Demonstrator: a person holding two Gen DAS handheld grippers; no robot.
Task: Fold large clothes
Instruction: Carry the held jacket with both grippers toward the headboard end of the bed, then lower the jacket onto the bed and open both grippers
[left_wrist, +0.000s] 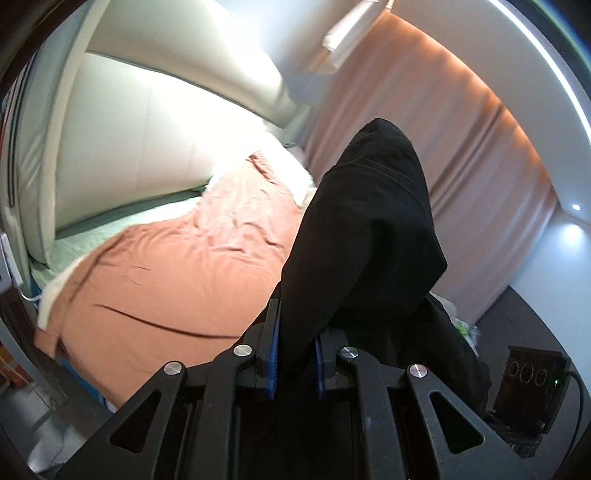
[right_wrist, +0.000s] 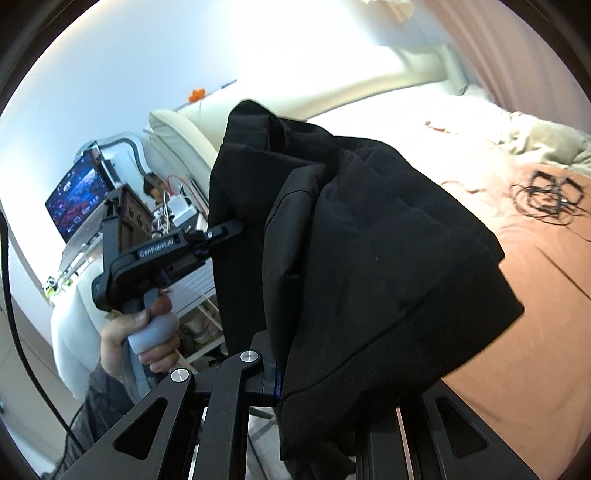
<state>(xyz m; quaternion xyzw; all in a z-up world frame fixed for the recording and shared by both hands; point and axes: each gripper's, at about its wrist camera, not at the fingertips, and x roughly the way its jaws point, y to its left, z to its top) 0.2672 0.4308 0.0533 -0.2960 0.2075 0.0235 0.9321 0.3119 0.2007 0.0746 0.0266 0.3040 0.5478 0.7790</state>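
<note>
A large black garment (left_wrist: 373, 236) hangs in the air above the bed, held by both grippers. My left gripper (left_wrist: 295, 350) is shut on a thick fold of it between the blue pads (left_wrist: 272, 354); it also shows in the right wrist view (right_wrist: 218, 240), held by a hand and clamped on the garment's left edge. My right gripper (right_wrist: 314, 380) is shut on the black garment (right_wrist: 369, 251), whose cloth drapes over and hides its right finger.
The bed has an orange cover (left_wrist: 177, 277) and a cream padded headboard (left_wrist: 155, 129). Peach curtains (left_wrist: 443, 140) hang beyond. A tangle of black cables (right_wrist: 546, 199) lies on the orange cover (right_wrist: 546, 302). A monitor (right_wrist: 77, 199) and cluttered shelves stand at the left.
</note>
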